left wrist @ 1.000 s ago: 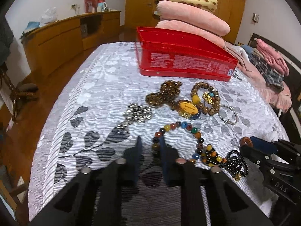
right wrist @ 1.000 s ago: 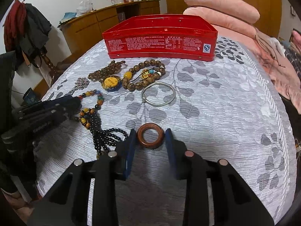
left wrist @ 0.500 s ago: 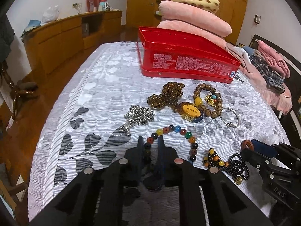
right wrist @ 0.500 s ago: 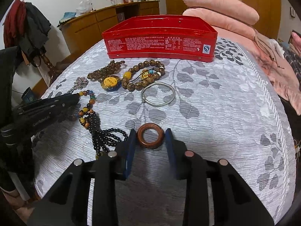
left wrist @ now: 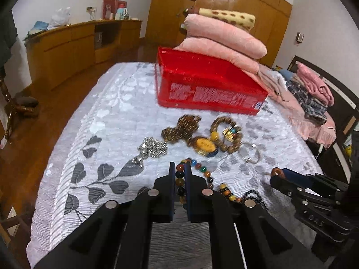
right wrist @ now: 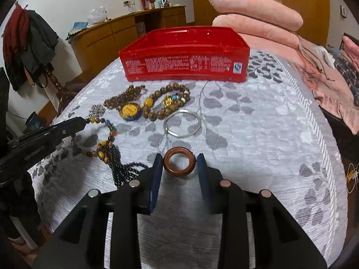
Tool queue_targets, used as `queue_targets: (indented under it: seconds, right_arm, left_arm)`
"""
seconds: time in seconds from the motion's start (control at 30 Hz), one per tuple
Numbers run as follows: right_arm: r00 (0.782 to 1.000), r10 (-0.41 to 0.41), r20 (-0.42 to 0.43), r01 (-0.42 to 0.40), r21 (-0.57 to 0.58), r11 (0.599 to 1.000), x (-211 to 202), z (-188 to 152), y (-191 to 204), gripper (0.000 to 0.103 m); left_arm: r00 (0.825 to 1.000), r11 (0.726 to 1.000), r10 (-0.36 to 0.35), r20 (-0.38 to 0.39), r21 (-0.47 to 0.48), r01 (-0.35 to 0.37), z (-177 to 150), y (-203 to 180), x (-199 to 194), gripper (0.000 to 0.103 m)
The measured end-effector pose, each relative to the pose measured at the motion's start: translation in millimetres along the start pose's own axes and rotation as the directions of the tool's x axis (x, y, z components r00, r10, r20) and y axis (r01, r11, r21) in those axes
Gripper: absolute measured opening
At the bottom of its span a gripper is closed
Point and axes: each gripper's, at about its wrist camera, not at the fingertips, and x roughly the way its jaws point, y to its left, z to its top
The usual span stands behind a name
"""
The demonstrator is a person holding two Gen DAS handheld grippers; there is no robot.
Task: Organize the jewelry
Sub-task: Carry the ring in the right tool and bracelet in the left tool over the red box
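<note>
My left gripper (left wrist: 180, 168) is shut on a multicoloured bead necklace (left wrist: 203, 170) and lifts its near part; its black tassel end (right wrist: 121, 168) trails on the bed. My right gripper (right wrist: 180, 159) is shut on a brown wooden ring (right wrist: 178, 161), held just above the cover. A red tin box (left wrist: 206, 85) stands open at the far side, also in the right wrist view (right wrist: 185, 56). Before it lie a dark brown bead string (right wrist: 125, 95), a yellow pendant (right wrist: 130, 111), a wooden bead bracelet (right wrist: 170, 102), a silver bangle (right wrist: 182, 122) and a silver chain (left wrist: 152, 146).
The jewelry lies on a grey leaf-patterned bed cover (right wrist: 258, 121). Pink pillows (left wrist: 224, 38) are stacked behind the box. Folded clothes (left wrist: 314, 94) lie at the right. A wooden sideboard (left wrist: 67, 44) and a coat stand (right wrist: 29, 44) are at the left.
My left gripper has closed on the multicoloured bead necklace and raised it, moving forward toward the box. My right gripper has stayed still with the wooden ring.
</note>
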Motion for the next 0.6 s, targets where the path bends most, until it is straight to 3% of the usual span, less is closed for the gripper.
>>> queue_targets:
  seconds: [0.6]
  right_arm:
    - [0.999, 0.012, 0.048, -0.012, -0.001, 1.000, -3.7, 37.8, -0.2, 0.030]
  left_arm:
    - [0.997, 0.998, -0.049, 0.060, 0.032, 0.047, 31.3, -21.3, -8.3, 0.008]
